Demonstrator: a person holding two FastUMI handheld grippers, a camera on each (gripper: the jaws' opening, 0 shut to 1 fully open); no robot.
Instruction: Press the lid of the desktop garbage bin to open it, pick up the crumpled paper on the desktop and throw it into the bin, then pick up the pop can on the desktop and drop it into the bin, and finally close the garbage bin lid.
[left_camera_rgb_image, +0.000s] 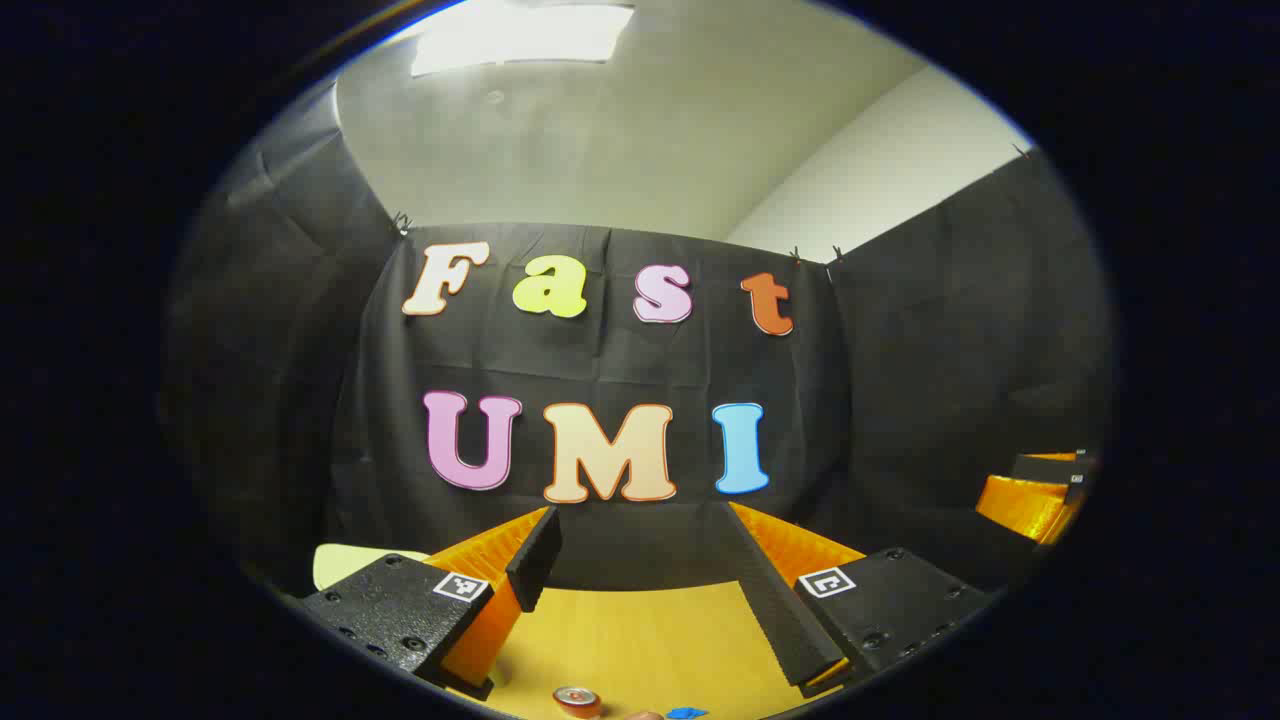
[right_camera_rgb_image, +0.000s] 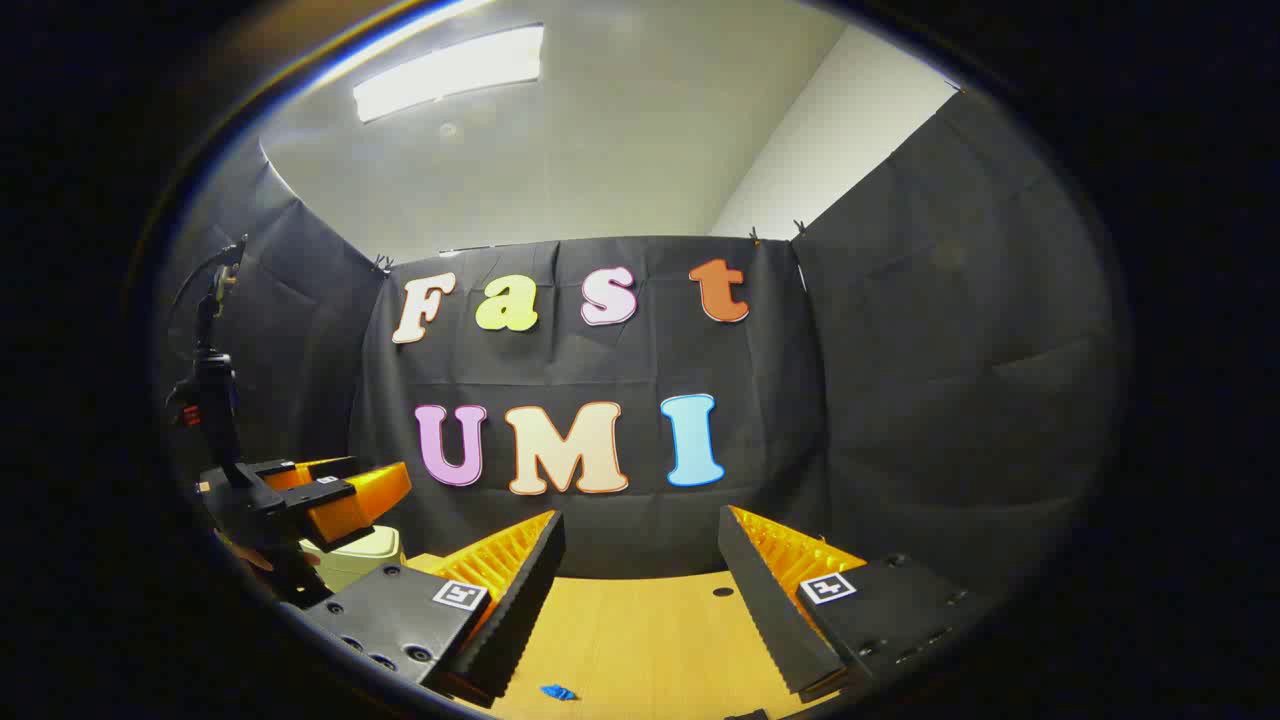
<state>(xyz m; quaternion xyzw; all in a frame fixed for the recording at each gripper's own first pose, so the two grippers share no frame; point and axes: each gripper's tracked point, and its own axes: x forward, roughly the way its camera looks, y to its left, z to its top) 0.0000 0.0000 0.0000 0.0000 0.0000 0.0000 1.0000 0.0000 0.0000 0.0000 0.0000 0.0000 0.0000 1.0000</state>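
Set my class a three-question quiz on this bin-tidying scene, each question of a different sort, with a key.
1. True or false: the left claw is shut on the pop can.
2. Fill in: the right claw has its jaws ___, with nothing between them.
3. Choose one: in the right gripper view, the garbage bin sits
A) at the left, close by the left claw
B) inside the right claw
C) hanging on the wall

Key: 1 false; 2 open; 3 A.
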